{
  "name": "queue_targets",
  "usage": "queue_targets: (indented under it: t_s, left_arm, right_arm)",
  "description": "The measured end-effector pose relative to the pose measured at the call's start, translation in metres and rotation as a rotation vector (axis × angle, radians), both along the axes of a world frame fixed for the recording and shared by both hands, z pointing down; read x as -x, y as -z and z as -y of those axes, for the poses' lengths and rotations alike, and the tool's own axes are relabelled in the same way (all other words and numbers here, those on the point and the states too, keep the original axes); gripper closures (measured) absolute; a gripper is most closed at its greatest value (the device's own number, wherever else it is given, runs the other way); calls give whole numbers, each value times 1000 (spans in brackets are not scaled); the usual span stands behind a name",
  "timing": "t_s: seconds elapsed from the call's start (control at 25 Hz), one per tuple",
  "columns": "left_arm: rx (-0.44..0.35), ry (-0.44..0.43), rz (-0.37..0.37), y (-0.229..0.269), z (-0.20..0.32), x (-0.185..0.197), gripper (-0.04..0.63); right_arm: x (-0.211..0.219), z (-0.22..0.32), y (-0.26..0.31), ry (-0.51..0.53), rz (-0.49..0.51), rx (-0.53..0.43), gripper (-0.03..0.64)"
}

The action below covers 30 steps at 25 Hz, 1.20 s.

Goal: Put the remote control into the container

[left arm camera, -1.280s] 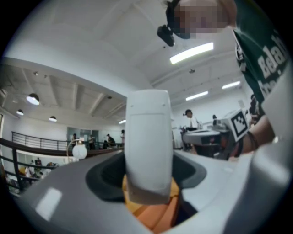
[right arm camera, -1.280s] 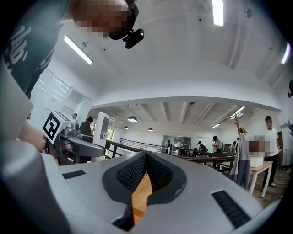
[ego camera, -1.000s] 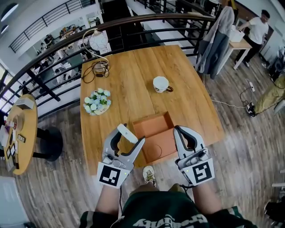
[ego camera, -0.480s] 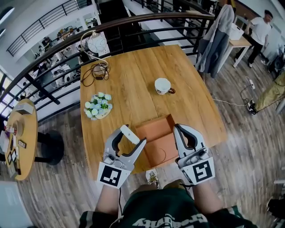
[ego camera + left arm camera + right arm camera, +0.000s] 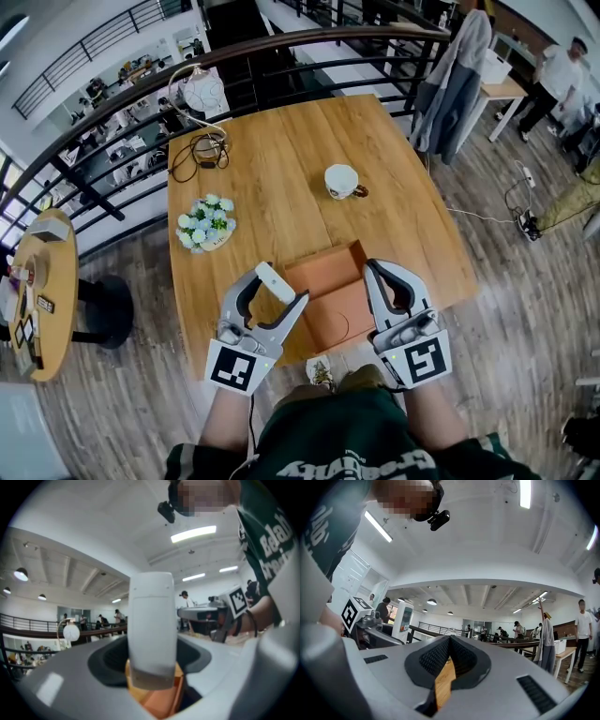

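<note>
A white remote control (image 5: 276, 282) sits clamped in my left gripper (image 5: 273, 286), which hovers at the left edge of the orange-brown container (image 5: 330, 298) near the table's front. In the left gripper view the remote (image 5: 151, 630) stands upright between the jaws, filling the middle. My right gripper (image 5: 376, 270) is shut with nothing in it, above the container's right side; its jaws (image 5: 448, 645) meet at the tips in the right gripper view. The container is open and looks empty.
On the wooden table (image 5: 281, 159) stand a white cup (image 5: 342, 180), a small bowl of flowers (image 5: 204, 221) and a round lamp with cable (image 5: 204, 94). A railing (image 5: 281, 47) runs behind the table. People stand at the far right (image 5: 561, 70).
Both grippers have stayed almost still; the left one with the remote has edged slightly right toward the container. The head camera has shifted a little.
</note>
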<state>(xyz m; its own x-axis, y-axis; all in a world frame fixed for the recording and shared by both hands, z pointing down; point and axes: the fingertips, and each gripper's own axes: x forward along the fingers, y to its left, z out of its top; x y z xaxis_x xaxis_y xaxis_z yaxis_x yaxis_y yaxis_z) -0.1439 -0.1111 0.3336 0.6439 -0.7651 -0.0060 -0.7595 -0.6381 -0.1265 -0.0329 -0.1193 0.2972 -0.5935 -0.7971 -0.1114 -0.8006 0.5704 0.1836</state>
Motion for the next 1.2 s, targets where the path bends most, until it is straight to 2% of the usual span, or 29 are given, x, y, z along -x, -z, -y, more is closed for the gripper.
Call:
queue_targets:
  t_s: [0.2, 0.4, 0.64, 0.84, 1.2]
  left_arm:
    - [21, -4, 7, -2, -4, 1, 313]
    - [64, -2, 43, -18, 3, 0, 313]
    - [136, -40, 130, -51, 9, -9, 313]
    - [189, -57, 145, -69, 16, -9, 313]
    - [229, -65, 209, -88, 31, -11, 313]
  right_arm:
    - [4, 0, 2, 3, 0, -9, 600]
    - [6, 5, 1, -7, 9, -16, 600]
    - [6, 14, -10, -30, 18, -3, 600]
    - [7, 24, -18, -48, 13, -5, 600]
    - [1, 42, -27, -65, 21, 2, 600]
